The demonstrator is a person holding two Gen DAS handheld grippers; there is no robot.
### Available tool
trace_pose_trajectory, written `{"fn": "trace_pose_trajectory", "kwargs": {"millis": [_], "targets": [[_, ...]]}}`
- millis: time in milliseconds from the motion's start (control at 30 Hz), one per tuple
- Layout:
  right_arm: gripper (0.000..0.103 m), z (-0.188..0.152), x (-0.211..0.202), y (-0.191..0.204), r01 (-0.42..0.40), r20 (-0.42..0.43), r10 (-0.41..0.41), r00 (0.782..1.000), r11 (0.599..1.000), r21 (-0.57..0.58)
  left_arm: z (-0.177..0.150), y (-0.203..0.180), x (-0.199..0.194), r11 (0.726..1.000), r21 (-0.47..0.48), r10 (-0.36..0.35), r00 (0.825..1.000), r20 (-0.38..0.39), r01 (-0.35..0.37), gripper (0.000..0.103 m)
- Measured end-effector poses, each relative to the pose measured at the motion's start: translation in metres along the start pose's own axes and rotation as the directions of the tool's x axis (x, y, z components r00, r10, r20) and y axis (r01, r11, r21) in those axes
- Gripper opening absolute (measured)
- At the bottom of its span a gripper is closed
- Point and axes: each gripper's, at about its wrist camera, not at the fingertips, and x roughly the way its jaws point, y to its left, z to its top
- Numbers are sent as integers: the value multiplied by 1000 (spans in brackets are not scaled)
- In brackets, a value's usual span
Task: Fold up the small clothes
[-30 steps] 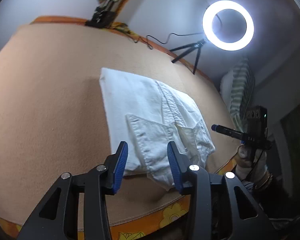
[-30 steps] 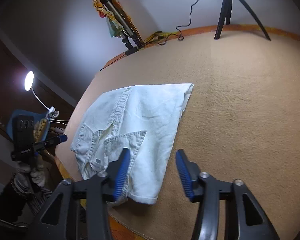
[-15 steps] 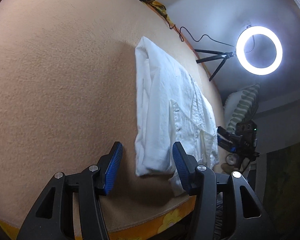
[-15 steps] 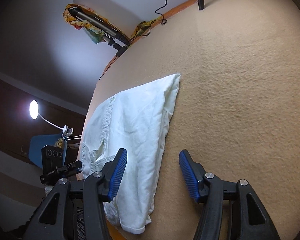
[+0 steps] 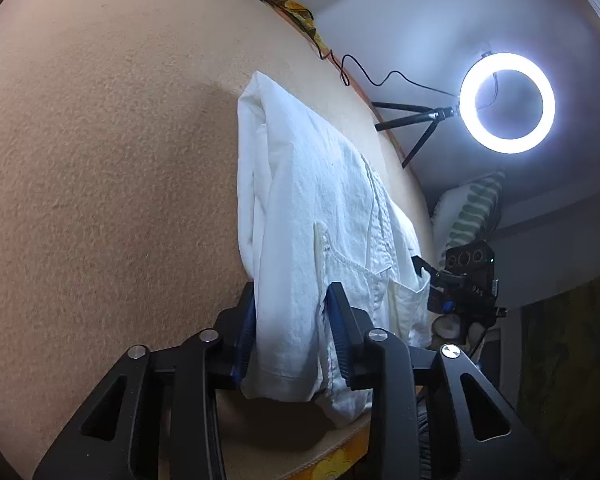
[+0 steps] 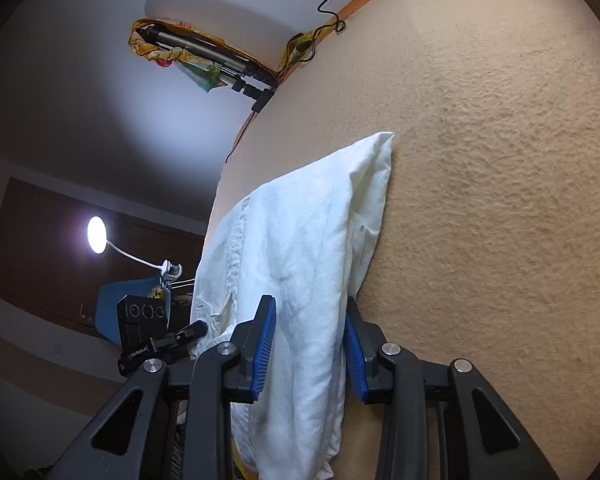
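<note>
Our left tongs [image 5: 292,334] and right tongs [image 6: 310,344] have just dropped and closed, each pinching a near corner of the white shorts [image 5: 320,216] on the tan bed [image 5: 100,200]; next fold should follow.

The left gripper [image 5: 294,334] points down at a slant over the near edge of the white garment [image 5: 312,208], its jaws just closed and both blue pads pressing a bunched fold. The right gripper [image 6: 310,346], tilted likewise at the garment's opposite near corner, has just closed on cloth too
</note>
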Motion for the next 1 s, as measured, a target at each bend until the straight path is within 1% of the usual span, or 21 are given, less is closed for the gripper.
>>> {"fn": "trace_pose_trajectory", "kwargs": {"millis": [33,167,300,367,400,467,533,600,700,900,1000], "targets": [[34,0,1,1,4,-2,-4,1000,1000,-4,1,-1,1,1000,6,9,1000,2,-9,27],[18,0,2,6,61,8,-61,998,998,-27,-2,-8,1,997,60,53,998,18,-54,22],[13,-1,2,23,139,20,-137,990,985,-106,-6,-19,0,989,116,91,995,40,-95,19],[12,-2,3,32,180,28,-178,984,973,-143,-8,-27,0,978,162,126,991,53,-133,19],[11,-2,4,36,201,33,-199,979,966,-162,-9,-34,0,965,203,154,986,61,-164,18],[10,-4,5,46,252,46,-247,968,948,-196,-12,-43,1,944,257,191,978,80,-205,18],[10,-6,8,58,307,67,-300,952,920,-243,-15,-51,1,926,297,214,972,97,-234,18],[9,-9,10,71,355,90,-344,935,888,-293,-16,-57,1,914,324,219,969,112,-244,17],[8,-14,10,89,398,125,-379,917,845,-356,-18,-67,-2,902,356,212,969,129,-245,16],[8,-21,5,116,438,179,-402,898,778,-450,-23,-95,-1,874,425,189,970,154,-238,14],[7,-22,-4,126,448,206,-399,893,761,-470,-26,-108,5,861,456,174,973,149,-224,14]]}}
